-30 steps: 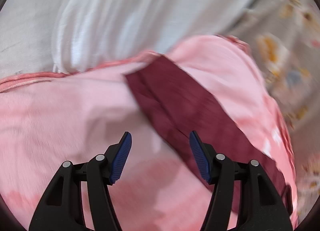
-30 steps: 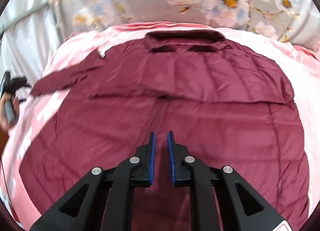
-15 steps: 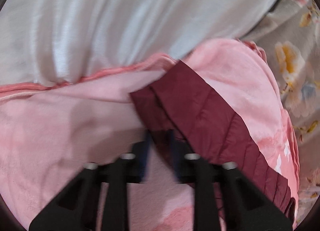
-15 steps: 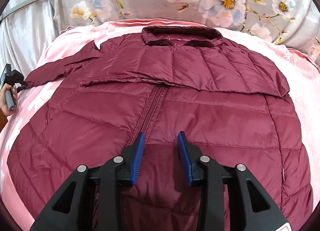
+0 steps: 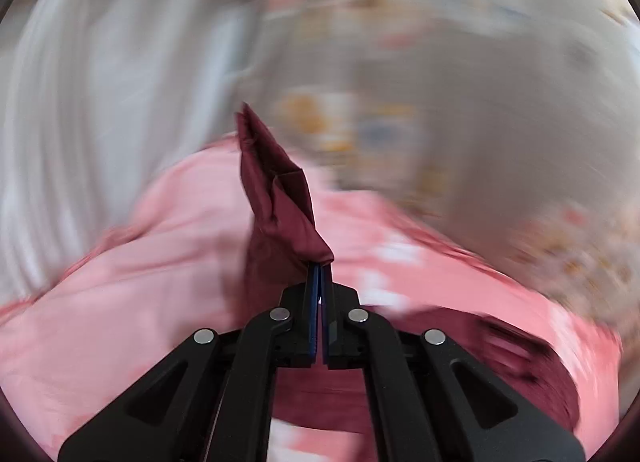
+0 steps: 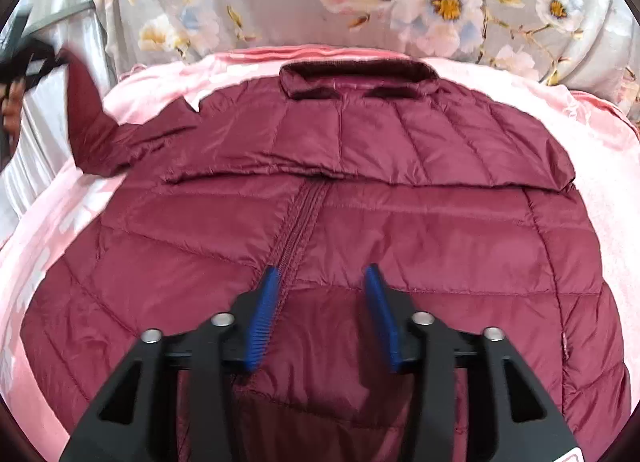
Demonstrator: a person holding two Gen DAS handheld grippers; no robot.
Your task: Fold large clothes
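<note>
A maroon quilted jacket (image 6: 360, 222) lies front up on a pink blanket (image 6: 580, 182), collar at the far side, zipper down the middle. My right gripper (image 6: 322, 274) is open and empty, hovering over the jacket's lower front next to the zipper. My left gripper (image 5: 320, 270) is shut on the cuff of the jacket's left sleeve (image 5: 280, 202) and holds it up off the blanket. In the right wrist view the raised sleeve (image 6: 88, 122) and the left gripper show at the far left. The left wrist view is blurred.
A grey floral cloth (image 6: 400, 2) hangs behind the bed. A white curtain (image 5: 100, 102) hangs at the left side. The pink blanket extends around the jacket on all sides.
My left gripper closed on the sleeve cuff and lifted it off the blanket. My right gripper opened from nearly shut over the jacket front.
</note>
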